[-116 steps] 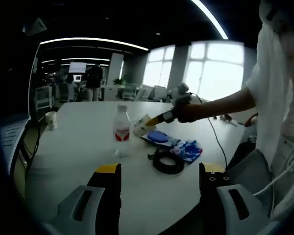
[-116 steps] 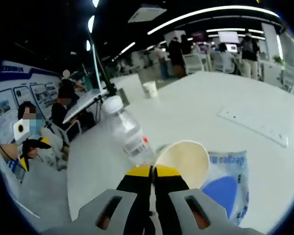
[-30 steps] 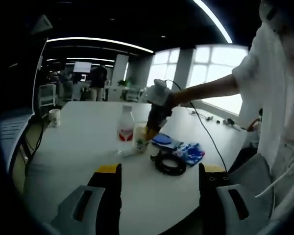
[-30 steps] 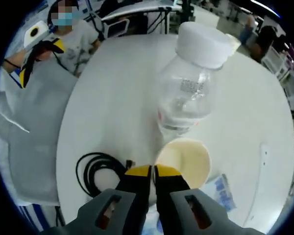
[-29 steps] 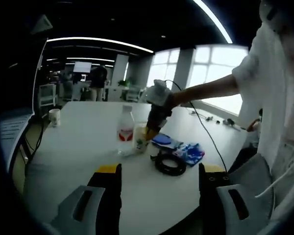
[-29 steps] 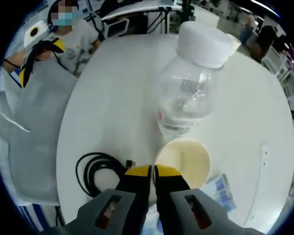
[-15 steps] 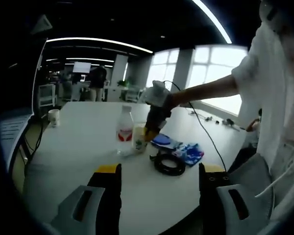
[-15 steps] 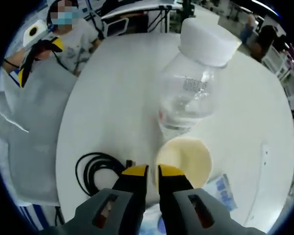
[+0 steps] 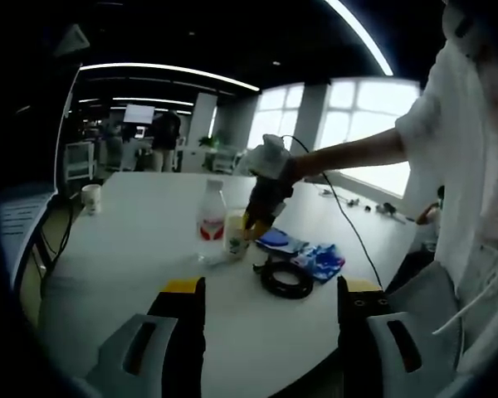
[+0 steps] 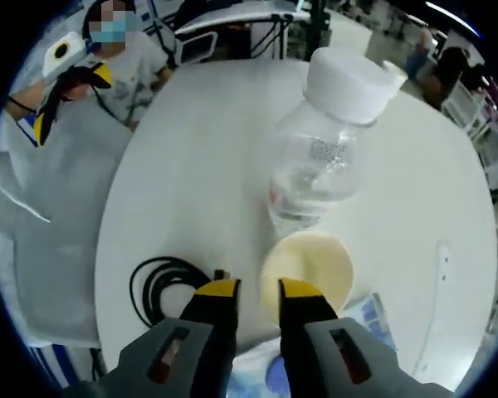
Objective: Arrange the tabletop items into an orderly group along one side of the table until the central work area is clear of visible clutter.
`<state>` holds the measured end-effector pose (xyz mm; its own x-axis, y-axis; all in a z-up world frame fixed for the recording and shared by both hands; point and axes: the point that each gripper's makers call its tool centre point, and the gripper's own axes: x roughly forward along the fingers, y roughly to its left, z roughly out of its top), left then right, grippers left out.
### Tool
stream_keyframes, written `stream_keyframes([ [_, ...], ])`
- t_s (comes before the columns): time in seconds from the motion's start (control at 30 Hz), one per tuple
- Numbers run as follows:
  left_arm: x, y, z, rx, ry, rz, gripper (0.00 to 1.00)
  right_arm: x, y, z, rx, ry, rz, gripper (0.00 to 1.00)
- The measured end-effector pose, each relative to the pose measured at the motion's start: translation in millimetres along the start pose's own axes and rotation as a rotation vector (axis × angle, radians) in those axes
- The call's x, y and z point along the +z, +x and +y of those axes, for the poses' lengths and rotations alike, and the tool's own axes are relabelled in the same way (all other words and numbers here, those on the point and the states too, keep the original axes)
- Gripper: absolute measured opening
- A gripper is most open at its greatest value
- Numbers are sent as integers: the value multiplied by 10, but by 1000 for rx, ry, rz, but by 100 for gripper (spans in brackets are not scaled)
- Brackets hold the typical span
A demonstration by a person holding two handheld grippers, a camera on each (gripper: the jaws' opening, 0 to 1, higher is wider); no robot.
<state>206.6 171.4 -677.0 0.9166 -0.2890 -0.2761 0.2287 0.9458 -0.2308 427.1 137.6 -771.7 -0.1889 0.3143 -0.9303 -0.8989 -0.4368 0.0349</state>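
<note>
A cream paper cup (image 10: pixel 314 259) stands upright on the white table (image 10: pixel 191 166), touching a clear water bottle (image 10: pixel 322 162) with a white cap. My right gripper (image 10: pixel 260 290) is open just above the cup, its jaws apart on either side of the cup's near rim. In the left gripper view the right gripper (image 9: pixel 249 224) hangs over the cup (image 9: pixel 235 235) beside the bottle (image 9: pixel 210 224). My left gripper (image 9: pixel 271 286) is held open wide near the table's front edge, with nothing between its jaws.
A coiled black cable (image 9: pixel 285 278) and a blue packet (image 9: pixel 309 250) lie right of the cup. Another paper cup (image 9: pixel 91 199) stands far left. A white power strip (image 10: pixel 436 286) lies further along the table. A seated person (image 10: pixel 120 50) is beyond the table's edge.
My right gripper, shut on the cup's rim a second ago, has spread its jaws and let go. The cup stands by the bottle. The left gripper has stayed put.
</note>
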Motion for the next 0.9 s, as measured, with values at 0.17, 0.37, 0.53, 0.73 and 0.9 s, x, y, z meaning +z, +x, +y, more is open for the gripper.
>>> stream_keyframes([
  [0.17,15,-1,-7,-2,-5,-6,61,-23,-58,12,-10,12,-11,16],
  [0.37,24,-3,-2,-7,-16,-13,61,-58,-139,56,-17,33,-21,17],
  [0.53,23,9,-18,-17,-21,-8,61,-90,-206,73,-28,42,-28,19],
  [0.73,31,8,-26,-22,-25,-11,61,-132,-267,62,-40,53,-33,23],
  [0.9,16,20,-34,-27,-28,0,62,-176,-322,57,-52,55,-35,28],
])
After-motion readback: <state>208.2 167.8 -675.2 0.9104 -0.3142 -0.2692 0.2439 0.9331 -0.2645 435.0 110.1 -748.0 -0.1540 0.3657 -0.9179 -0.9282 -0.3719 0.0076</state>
